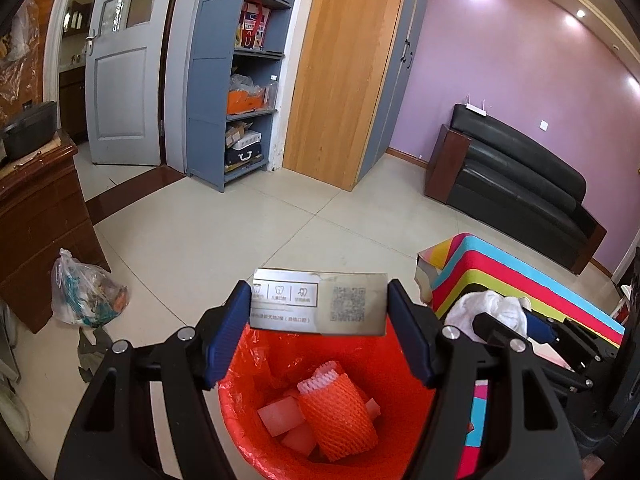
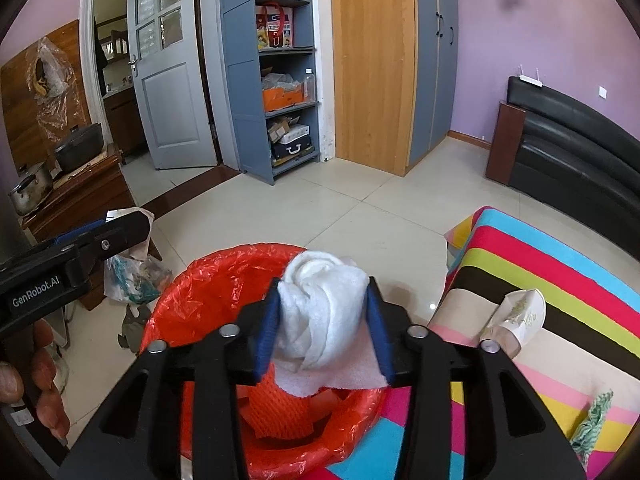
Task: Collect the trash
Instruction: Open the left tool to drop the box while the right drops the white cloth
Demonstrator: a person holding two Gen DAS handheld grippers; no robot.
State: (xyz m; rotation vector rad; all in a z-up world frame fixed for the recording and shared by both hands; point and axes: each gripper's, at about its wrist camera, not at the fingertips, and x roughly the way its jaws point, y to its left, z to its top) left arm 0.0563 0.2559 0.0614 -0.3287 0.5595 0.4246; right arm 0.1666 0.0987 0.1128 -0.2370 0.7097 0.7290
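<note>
Left gripper (image 1: 320, 312) holds a flat silver card (image 1: 320, 302) edge to edge betw. its blue pads (image 1: 230, 332), jaws set fairly wide to span it; card carries a QR code and three small icons. Directly below and just behind the card sits the red-lined bin (image 1: 320, 408), w/ an orange foam net sleeve (image 1: 338, 416) and pale pink foam pieces (image 1: 280, 416) already inside.

Right gripper (image 2: 323, 320) clamps a crumpled white tissue wad (image 2: 324, 320) betw. its pads, jaws at a narrower gap; wad bulges above the fingertips and a loose corner hangs below. Same bin (image 2: 208, 280) lies under and ahead of these jaws, tissue over its near rim. Left gripper's body (image 2: 76, 256) shows to the left of the right tongs, w/ the person's hand (image 2: 40, 376) on its grip.

To the right of both tongs: striped, multicoloured cloth surface (image 2: 560, 280), bearing a small cream packet (image 2: 520, 316) and a green-white scrap (image 2: 592, 420). To the left, on the floor: knotted clear bag of rubbish (image 1: 86, 296).
</note>
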